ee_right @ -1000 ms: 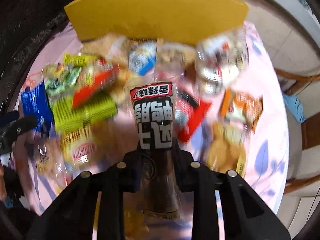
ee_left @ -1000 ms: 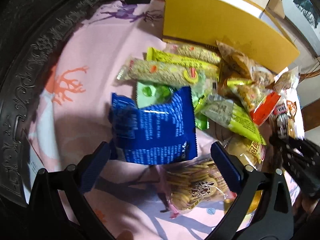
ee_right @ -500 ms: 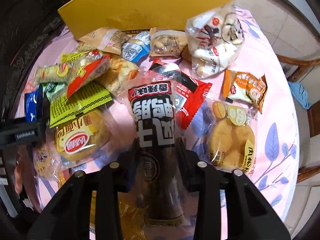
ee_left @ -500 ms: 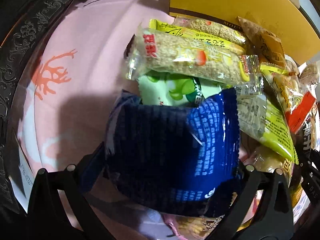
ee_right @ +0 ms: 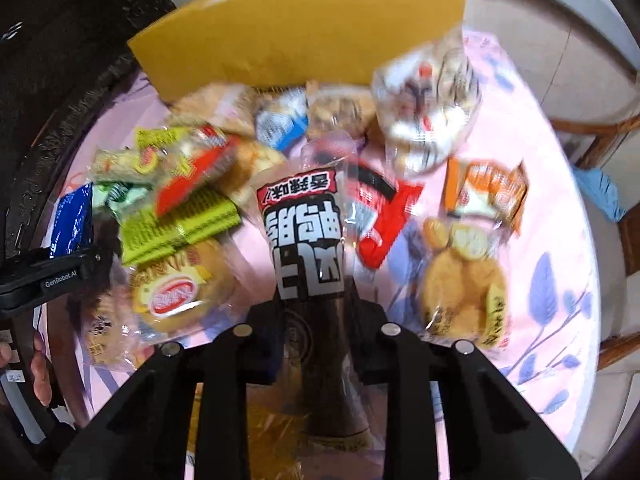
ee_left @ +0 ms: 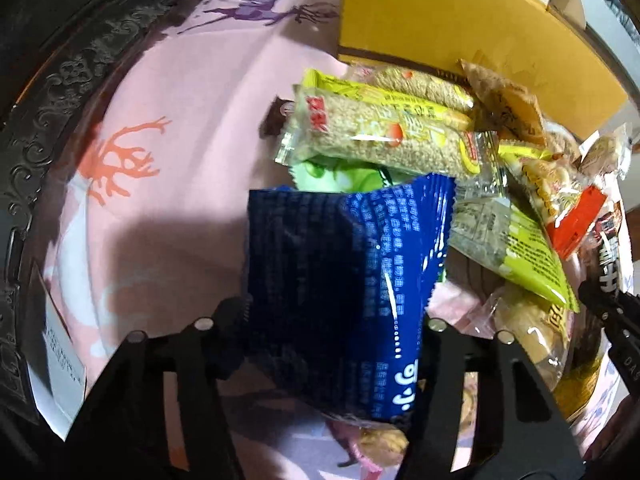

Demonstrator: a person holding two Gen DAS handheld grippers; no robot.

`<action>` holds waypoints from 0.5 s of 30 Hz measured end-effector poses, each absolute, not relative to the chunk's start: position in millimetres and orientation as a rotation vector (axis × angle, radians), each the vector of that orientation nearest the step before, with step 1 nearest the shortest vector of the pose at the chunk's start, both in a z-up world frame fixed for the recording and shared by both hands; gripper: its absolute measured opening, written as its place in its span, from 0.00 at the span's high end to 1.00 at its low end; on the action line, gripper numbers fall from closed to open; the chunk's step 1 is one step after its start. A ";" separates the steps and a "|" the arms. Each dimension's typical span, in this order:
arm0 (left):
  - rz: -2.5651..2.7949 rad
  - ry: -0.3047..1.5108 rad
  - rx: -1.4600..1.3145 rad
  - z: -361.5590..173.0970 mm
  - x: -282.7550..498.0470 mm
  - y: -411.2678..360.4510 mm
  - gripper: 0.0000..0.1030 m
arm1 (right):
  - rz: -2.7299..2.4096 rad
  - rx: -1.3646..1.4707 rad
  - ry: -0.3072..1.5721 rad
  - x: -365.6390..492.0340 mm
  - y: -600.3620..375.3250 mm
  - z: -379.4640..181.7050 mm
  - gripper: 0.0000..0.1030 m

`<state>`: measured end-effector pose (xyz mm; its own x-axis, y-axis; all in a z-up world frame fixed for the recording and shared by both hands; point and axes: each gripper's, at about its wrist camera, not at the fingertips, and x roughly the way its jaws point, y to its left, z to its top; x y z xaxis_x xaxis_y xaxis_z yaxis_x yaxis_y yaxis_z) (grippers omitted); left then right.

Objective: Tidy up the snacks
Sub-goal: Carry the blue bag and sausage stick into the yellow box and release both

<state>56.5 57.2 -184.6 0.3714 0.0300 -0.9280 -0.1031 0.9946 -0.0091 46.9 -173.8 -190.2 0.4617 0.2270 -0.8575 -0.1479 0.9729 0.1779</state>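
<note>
The left gripper point(ee_left: 336, 320) is closing its jaws on the blue packet point(ee_left: 344, 280) between them. The right gripper point(ee_right: 316, 312) is clamped on a dark sausage pack point(ee_right: 306, 236). Around it, from nine to three o'clock, loose snacks cover the pink tablecloth point(ee_right: 560, 240); the yellow box point(ee_right: 296, 28) stands at twelve (contents hidden). By my reading, sorting has hardly begun.

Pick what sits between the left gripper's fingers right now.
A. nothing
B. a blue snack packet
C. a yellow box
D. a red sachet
B: in the left wrist view the blue snack packet fills the gap of the left gripper, whose jaws are closing on its two sides.
</note>
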 end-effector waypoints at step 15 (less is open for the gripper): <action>-0.091 0.906 -0.083 -36.9 18.9 8.3 0.48 | 0.310 0.144 0.821 16.4 -188.2 -70.0 0.74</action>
